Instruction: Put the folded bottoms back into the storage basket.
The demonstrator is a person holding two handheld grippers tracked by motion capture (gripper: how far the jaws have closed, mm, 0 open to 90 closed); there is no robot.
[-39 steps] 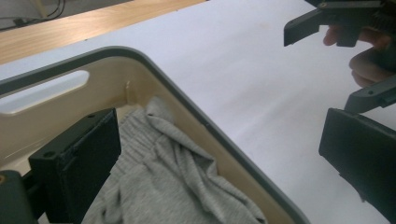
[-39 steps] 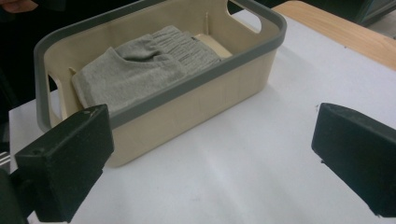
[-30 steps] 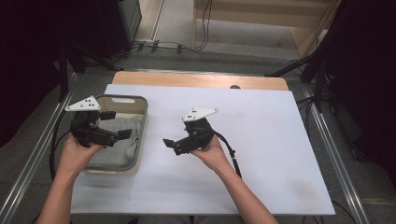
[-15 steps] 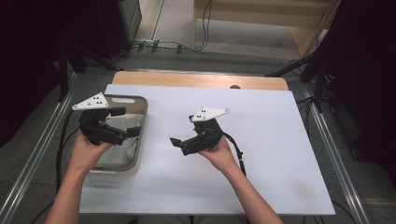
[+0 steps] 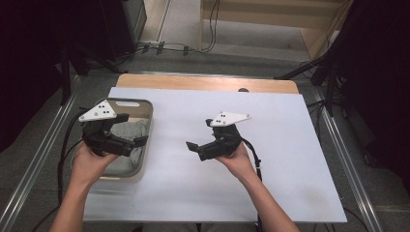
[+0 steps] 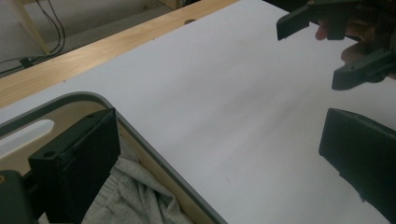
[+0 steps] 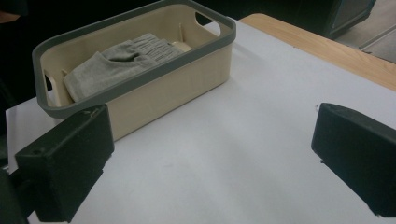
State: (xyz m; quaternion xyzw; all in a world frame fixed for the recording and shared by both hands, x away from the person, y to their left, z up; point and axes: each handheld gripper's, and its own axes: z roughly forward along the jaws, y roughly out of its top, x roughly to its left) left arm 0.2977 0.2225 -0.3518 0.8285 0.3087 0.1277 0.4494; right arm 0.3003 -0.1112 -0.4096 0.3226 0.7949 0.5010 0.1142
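Beige plastic bin w/ grey rim [image 5: 145, 145] at frame left, folded grey cloth [image 7: 116, 58] inside. Left gripper [image 5: 130, 130] over bin, jaws apart, empty. Right gripper [image 5: 193, 147] mid-frame, jaws apart, empty. White tabletop [image 5: 290, 159] bare to the right.

High view looks forward and down over the white bench [image 5: 270, 145]. Left gripper view sits close, facing across the bench. Right gripper view faces the beige basket [image 7: 177, 74], which all three views share.
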